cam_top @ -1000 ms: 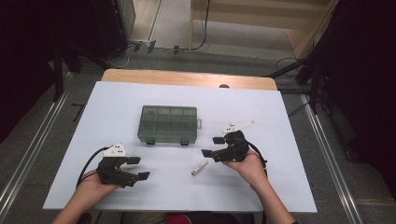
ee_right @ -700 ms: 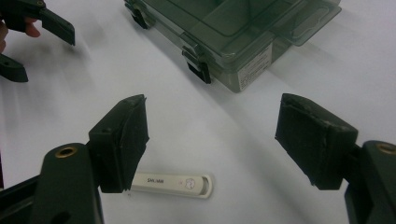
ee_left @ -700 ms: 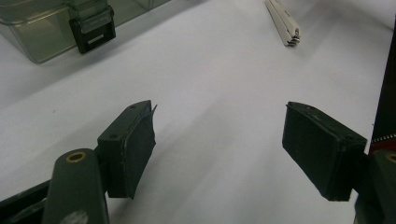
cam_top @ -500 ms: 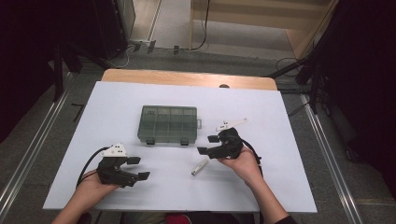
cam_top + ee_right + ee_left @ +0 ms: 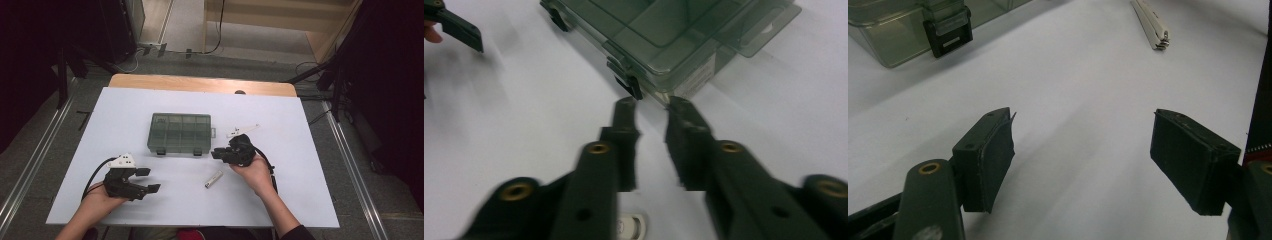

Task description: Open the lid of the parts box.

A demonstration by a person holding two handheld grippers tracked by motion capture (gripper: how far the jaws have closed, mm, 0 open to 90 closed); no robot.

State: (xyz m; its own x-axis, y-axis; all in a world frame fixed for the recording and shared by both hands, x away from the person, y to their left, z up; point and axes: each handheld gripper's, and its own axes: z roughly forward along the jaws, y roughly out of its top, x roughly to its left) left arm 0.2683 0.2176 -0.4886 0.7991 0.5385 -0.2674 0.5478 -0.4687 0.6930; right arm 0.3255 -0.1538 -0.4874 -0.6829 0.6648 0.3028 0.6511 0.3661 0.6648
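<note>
A smoky clear compartment box point(image 5: 180, 134) lies shut at the middle of the white table point(image 5: 300, 200). My right gripper point(image 5: 216, 154) is just off its near right corner. In the right gripper view the jaws point(image 5: 651, 150) stand narrowly open with nothing between them, aimed at the box's black latch point(image 5: 629, 85). My left gripper point(image 5: 149, 180) rests at the front left, wide open and empty point(image 5: 1080, 160). A small white folded tool point(image 5: 214, 179) lies between the two grippers, and in the left gripper view this tool point(image 5: 1150, 22) sits ahead on the right.
A second black latch point(image 5: 948, 32) marks the box's near left side. The left gripper's jaw point(image 5: 456, 27) appears far off in the right gripper view. A wooden strip point(image 5: 200, 84) edges the table's far side, with metal rails and cables on the floor beyond.
The right gripper has moved left toward the box's near right corner, and its jaws have narrowed. The left gripper and the white tool have stayed put.
</note>
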